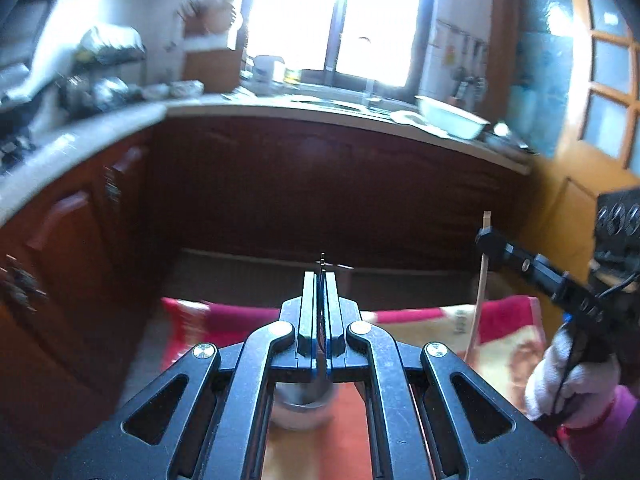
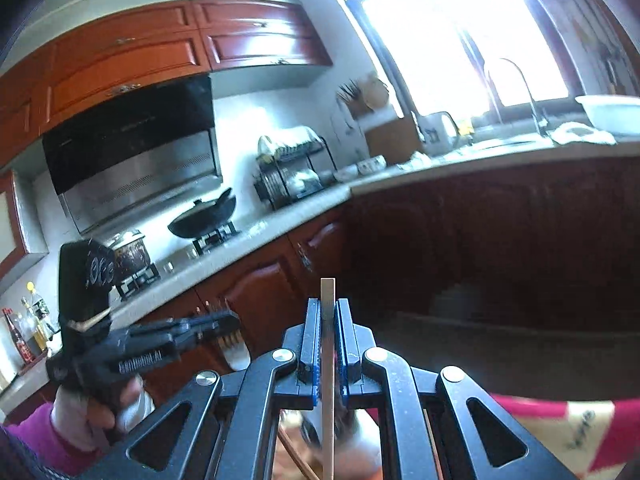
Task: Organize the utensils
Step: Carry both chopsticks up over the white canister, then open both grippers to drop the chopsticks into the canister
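Kitchen corner, red patterned cloth (image 1: 508,344) below me, both claws lifted with utensils.

My right gripper (image 2: 328,332) is clamped on a pale chopstick (image 2: 327,380); my left gripper (image 1: 321,300) is closed on a thin dark utensil (image 1: 322,260) I can't identify. I'd keep both upright over the metal cup (image 1: 300,412); beyond lies the countertop (image 1: 280,106).

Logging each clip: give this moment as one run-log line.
left claw: shut on fork | right claw: shut on chopstick, upright | both raised, facing kitchen counter
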The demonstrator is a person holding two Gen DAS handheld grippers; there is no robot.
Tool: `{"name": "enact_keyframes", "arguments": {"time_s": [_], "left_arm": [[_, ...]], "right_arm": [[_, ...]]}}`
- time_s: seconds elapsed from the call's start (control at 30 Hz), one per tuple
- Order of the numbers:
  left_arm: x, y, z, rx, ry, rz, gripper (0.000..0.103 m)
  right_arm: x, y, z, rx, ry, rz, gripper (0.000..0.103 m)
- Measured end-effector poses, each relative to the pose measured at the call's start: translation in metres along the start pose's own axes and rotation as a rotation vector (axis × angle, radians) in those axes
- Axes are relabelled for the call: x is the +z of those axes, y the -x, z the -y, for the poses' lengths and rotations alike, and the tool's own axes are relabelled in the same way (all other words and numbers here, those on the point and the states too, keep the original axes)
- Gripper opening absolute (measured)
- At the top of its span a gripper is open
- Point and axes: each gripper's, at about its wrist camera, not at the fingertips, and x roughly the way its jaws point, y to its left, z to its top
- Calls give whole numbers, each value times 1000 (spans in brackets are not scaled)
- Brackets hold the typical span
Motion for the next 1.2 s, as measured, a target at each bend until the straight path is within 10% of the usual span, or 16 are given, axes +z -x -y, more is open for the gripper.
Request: {"name": "enact_keyframes", "arguments": {"time_s": [0.2,0.63,1.2], "left_arm": [[-12,-21,-21,135,-26,37,1],[-7,-41,-36,157,-47,39,1],[-61,-84,-23,140,-2,-80,1]], "right_arm": [[-4,-66,-26,-40,68,30,6],[-26,-111,-12,-70,93,39,6],[-95,-100,37,-52,-20,-215,6]]}}
